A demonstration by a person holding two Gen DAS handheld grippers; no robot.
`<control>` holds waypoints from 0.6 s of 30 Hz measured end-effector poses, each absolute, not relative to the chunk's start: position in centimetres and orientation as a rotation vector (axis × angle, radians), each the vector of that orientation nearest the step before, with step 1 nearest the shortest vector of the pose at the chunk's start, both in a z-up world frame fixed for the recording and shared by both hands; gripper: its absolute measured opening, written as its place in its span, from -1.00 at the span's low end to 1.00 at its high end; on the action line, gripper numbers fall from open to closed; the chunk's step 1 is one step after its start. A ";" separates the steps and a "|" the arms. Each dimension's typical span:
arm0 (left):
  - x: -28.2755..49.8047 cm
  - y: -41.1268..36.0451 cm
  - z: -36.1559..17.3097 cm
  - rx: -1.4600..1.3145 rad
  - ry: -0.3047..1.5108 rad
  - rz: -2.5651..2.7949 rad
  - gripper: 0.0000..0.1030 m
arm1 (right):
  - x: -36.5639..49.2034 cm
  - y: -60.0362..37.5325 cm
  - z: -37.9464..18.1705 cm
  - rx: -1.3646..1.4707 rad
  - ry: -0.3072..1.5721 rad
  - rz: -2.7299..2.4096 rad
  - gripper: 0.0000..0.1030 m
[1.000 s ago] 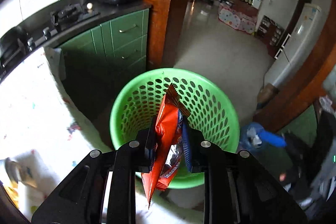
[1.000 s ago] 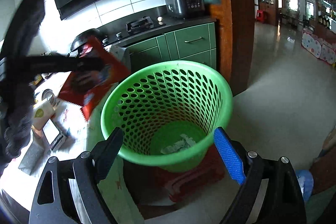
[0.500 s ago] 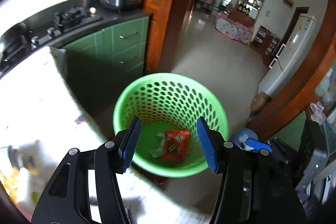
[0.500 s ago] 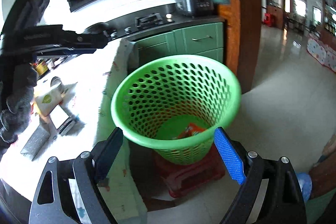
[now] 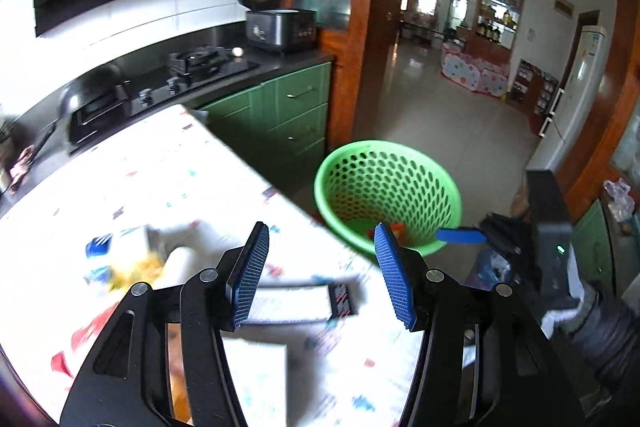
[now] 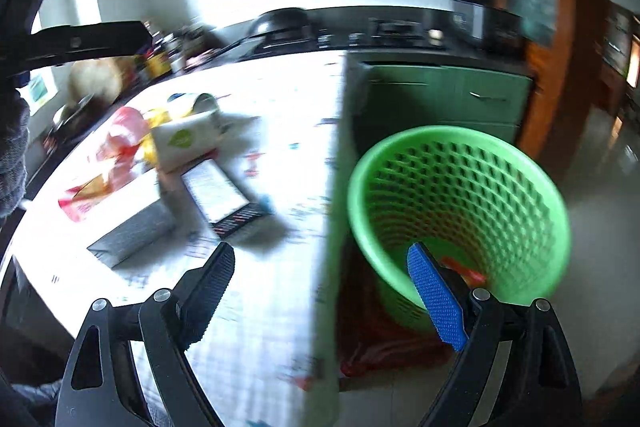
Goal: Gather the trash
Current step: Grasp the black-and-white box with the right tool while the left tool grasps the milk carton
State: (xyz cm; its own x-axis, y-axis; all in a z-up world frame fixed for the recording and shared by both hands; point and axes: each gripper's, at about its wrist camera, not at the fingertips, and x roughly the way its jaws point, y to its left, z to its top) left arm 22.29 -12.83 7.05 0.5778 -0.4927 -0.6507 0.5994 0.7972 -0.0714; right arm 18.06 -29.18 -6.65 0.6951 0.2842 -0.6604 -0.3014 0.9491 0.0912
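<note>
- Left gripper (image 5: 322, 273) was held part-open and empty over the desk (image 5: 168, 179), presumably for remaining litter.
- Right gripper (image 6: 320, 297) was held wide, empty.
- Green basket (image 6: 460, 163) was placed beside the desk for drops.

Orange wrapper (image 5: 397, 227) lies inside green basket (image 5: 450, 187)

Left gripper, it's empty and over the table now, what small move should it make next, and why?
Probably ease the left gripper down toward the flat white box with the dark end lying just beyond its fingertips. Its jaws stand open with nothing between them, a red wrapper already lies in the green basket, and litter remains on the table.
</note>
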 end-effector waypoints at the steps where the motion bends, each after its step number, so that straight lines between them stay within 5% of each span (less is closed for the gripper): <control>1: 21.9 -11.9 7.1 0.161 0.709 -0.630 0.07 | 18.5 -28.4 -6.7 -0.043 0.736 0.344 0.65; 18: 17.4 -3.1 1.7 0.173 0.805 -0.546 0.07 | 24.9 -19.1 -9.8 -0.245 0.829 0.530 0.50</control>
State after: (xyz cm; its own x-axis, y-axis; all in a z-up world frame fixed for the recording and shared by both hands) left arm 17.37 -3.05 1.70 0.5644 -0.3976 -0.7235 0.5257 0.8488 -0.0563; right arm 24.86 -19.07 -9.83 0.5562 0.3507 -0.7534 -0.5370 0.8436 -0.0037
